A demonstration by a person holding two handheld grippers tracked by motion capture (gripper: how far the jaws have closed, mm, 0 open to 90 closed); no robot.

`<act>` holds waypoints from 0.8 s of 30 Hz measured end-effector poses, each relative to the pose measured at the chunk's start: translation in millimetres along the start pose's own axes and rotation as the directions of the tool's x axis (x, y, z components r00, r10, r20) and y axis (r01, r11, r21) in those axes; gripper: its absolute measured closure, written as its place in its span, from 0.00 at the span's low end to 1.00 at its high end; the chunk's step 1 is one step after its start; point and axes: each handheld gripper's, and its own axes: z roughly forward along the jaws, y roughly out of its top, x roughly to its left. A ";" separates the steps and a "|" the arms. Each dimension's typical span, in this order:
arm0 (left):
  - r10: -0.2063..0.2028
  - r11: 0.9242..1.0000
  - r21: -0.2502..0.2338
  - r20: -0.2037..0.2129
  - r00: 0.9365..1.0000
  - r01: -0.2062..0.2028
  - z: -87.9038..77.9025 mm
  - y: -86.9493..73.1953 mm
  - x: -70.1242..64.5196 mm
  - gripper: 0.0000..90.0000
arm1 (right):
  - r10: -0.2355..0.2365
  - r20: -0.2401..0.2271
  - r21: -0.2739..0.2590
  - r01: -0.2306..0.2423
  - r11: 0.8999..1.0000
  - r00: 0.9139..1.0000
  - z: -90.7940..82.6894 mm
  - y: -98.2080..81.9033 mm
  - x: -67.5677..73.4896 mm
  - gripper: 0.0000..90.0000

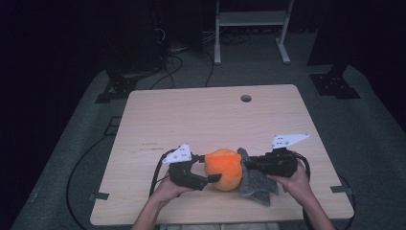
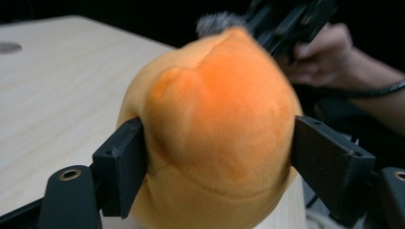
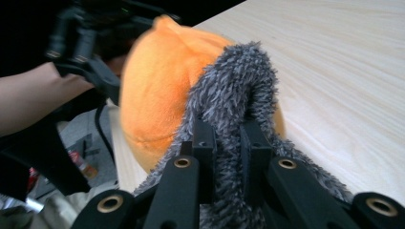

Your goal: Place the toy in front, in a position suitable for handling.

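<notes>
A round orange plush cushion (image 1: 223, 168) rests on the wooden table (image 1: 191, 115) near its front edge. My left gripper (image 1: 208, 167) comes at it from the left, and in the left gripper view its two jaws press into both sides of the cushion (image 2: 215, 119). A grey fuzzy cover (image 1: 253, 184) hangs off the cushion's right side and lies partly on the table. My right gripper (image 1: 246, 164) is shut on a fold of this grey cover (image 3: 239, 86), with the orange cushion (image 3: 157, 90) just behind it.
A small round hole (image 1: 246, 98) sits near the table's far edge. The far half of the tabletop is bare wood. A white metal frame (image 1: 249, 28) stands on the floor beyond the table, with cables (image 1: 167, 67) nearby.
</notes>
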 end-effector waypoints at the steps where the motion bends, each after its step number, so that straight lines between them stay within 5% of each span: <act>1: 0.005 1.000 0.026 -0.015 1.000 -0.004 -0.2 1.2 -1.1 0.25 | 0.001 0.014 0.004 -0.001 1.000 1.000 0.9 -0.1 -0.6 0.88; 3: -0.002 0.998 0.070 -0.032 0.999 0.004 1.9 -3.0 -0.3 0.25 | 0.004 0.058 0.041 -0.006 0.999 0.998 8.6 -3.0 -3.7 0.88; 5: -0.007 0.996 0.089 0.002 1.000 0.007 4.0 -9.7 1.9 0.21 | 0.023 0.088 0.101 -0.032 0.994 0.996 21.5 -10.3 -10.5 0.88; 7: 0.017 0.996 0.087 0.010 1.000 -0.018 1.6 -10.8 3.0 0.19 | 0.058 0.063 0.105 -0.065 0.992 0.996 27.1 -16.1 -18.0 0.88; 10: 0.054 0.994 0.096 -0.038 0.998 -0.050 0.9 -12.2 7.7 0.14 | 0.060 0.066 0.079 -0.065 0.995 0.996 22.3 -13.6 -19.5 0.87; 13: 0.111 0.984 0.151 -0.087 0.990 -0.097 8.9 -17.0 7.3 0.11 | 0.055 0.033 0.077 -0.057 0.995 0.998 26.0 -14.3 -18.1 0.87; 16: 0.139 0.981 0.148 -0.099 0.985 -0.124 10.3 -21.1 3.7 0.23 | 0.026 0.022 0.085 -0.028 0.996 0.999 27.3 -13.7 -14.4 0.87; 19: 0.072 0.990 0.128 -0.141 0.987 -0.054 9.4 -20.3 6.7 0.30 | 0.005 0.012 0.043 -0.006 0.999 1.000 18.3 -9.7 -9.4 0.88; 22: 0.050 0.992 0.119 -0.151 0.987 -0.032 15.3 -18.6 3.7 0.32 | -0.052 -0.052 -0.027 0.051 0.998 0.997 11.0 2.3 7.4 0.88; 24: 0.080 0.988 0.142 -0.158 0.984 -0.057 19.0 -16.1 -2.3 0.32 | -0.107 0.003 0.023 0.107 0.994 0.994 17.4 4.7 15.8 0.87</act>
